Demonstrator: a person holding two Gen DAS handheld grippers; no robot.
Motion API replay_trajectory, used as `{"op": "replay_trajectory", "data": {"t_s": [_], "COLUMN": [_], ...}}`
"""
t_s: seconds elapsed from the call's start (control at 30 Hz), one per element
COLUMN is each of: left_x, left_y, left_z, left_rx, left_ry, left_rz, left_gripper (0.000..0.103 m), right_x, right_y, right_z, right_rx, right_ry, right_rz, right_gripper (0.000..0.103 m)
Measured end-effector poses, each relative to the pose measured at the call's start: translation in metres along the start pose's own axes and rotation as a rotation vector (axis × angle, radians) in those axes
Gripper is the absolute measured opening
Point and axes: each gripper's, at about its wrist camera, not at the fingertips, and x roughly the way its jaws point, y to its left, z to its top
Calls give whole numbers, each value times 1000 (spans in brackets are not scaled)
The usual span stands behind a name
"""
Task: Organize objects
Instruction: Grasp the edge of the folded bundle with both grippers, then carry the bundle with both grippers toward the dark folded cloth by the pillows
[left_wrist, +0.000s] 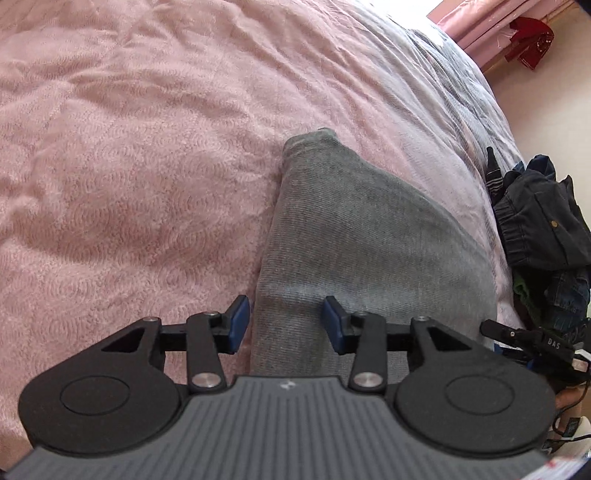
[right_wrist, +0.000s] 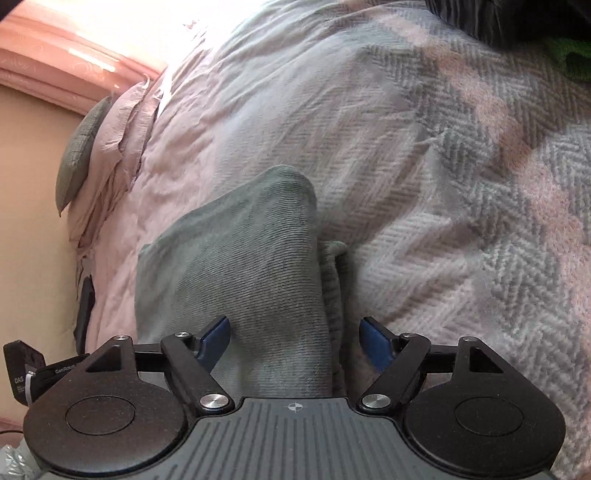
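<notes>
On the left, the left tongs (left_wrist: 286, 325) stand partly open over the near end of a grey knitted garment (left_wrist: 354, 236), which lies on the pink bedspread (left_wrist: 129, 147) of the bed. One blue pad (left_wrist: 238, 323) sits just off the garment's left edge and the other lies over the cloth, neither pressing on it, so nothing is held. To the right, at the bed's edge, a heap of dark clothes (left_wrist: 543, 218) waits.

In the right wrist view, the right tongs (right_wrist: 293, 339) gape wide around the same grey garment (right_wrist: 236, 266), here lying where the pink bedspread meets a grey-and-pink herringbone blanket (right_wrist: 461, 166). Its pads stand clear of the cloth on both sides; it grips nothing.

The step in hand looks like a fold just set down or about to be taken up; I cannot tell which. The next move likely calls for both tongs to close on the near edge together, biting every layer.

The garment is ribbed, soft and limp, folded long and narrow, with a second layer peeping out along its right side.
</notes>
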Motion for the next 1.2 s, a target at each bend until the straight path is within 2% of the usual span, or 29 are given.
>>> {"op": "replay_trajectory", "data": {"t_s": [0.13,0.37,0.5,0.63,0.73,0.97,1.1,1.2], "left_x": [7,15,16,25,34,59,65,58], "left_y": [10,31,35,31,36,40,28,24], "left_z": [5,11,17,18,20,18,18,16], "left_rx": [-1,-47,-65,-27,-43,-86,-52,-41], "left_ry": [14,41,39,79,111,125,113,94], "left_rz": [-65,-173,-234,-246,-260,-336,-301,-279], "left_gripper": [42,46,47,49,50,54,56,50], "right_x": [7,20,29,27,24,26,35,36], "right_y": [-12,-19,-13,-15,-13,-16,-9,-6], "right_z": [2,7,6,-1,-4,-7,-3,-3], "right_rx": [20,35,-18,-22,-29,-22,-33,-43], "right_ry": [-2,22,27,9,14,23,18,13], "right_rz": [50,144,121,129,122,123,121,117], "right_gripper": [79,79,80,79,79,79,79,70]}}
